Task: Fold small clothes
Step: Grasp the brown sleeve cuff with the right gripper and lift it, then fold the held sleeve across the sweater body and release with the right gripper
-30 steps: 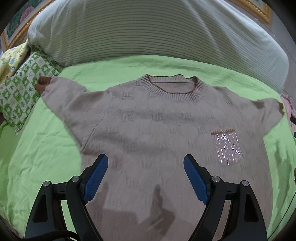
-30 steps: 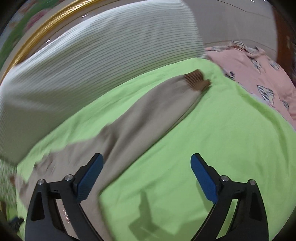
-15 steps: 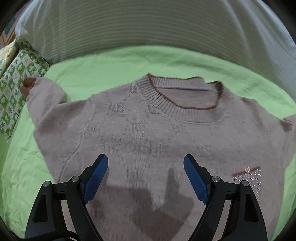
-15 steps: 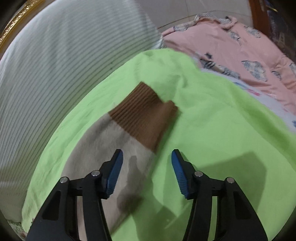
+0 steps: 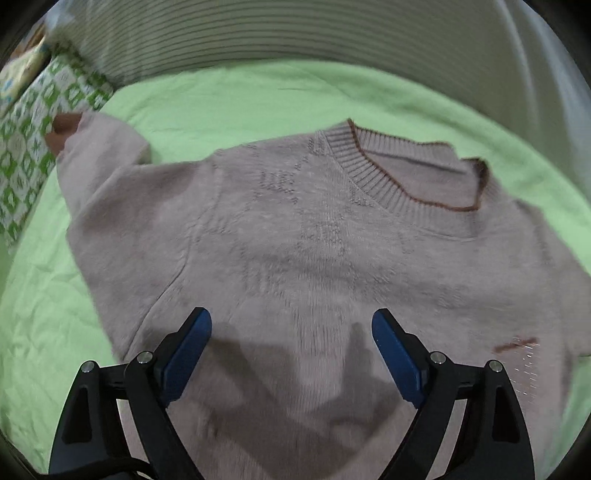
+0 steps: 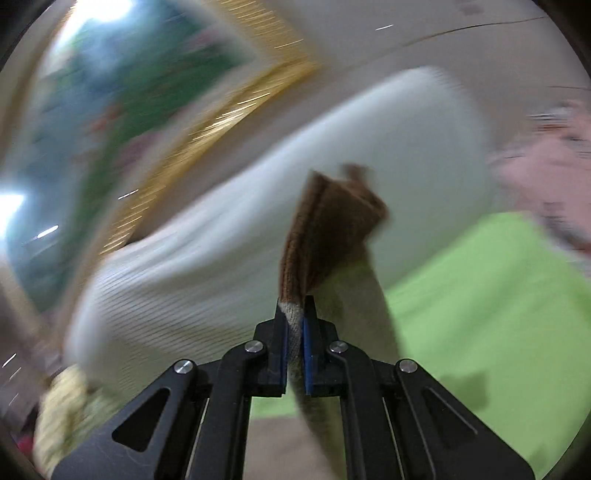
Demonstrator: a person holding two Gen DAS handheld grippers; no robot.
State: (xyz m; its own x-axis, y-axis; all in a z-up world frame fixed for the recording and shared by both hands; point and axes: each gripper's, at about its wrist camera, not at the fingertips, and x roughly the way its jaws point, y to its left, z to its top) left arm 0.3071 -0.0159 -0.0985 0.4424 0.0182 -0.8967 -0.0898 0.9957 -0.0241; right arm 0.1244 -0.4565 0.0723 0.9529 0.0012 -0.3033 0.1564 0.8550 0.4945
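Observation:
A beige knit sweater (image 5: 314,243) with a brown-edged ribbed collar (image 5: 417,184) lies face up on a green sheet (image 5: 236,99). Its left sleeve ends in a brown cuff (image 5: 64,127) at the far left. My left gripper (image 5: 291,343) is open and empty, hovering over the sweater's chest. My right gripper (image 6: 294,325) is shut on the other sleeve just below its brown cuff (image 6: 325,229) and holds it lifted above the bed. The sleeve hangs down behind the fingers.
A striped white pillow (image 5: 295,33) lies along the head of the bed. A green patterned cushion (image 5: 33,122) sits at the left. A gold-framed picture (image 6: 155,110) hangs behind, and a pink blanket (image 6: 550,166) lies at the right.
My right gripper closed on the sleeve by its brown cuff and lifted it off the bed. My left gripper moved further over the sweater toward its collar, still open.

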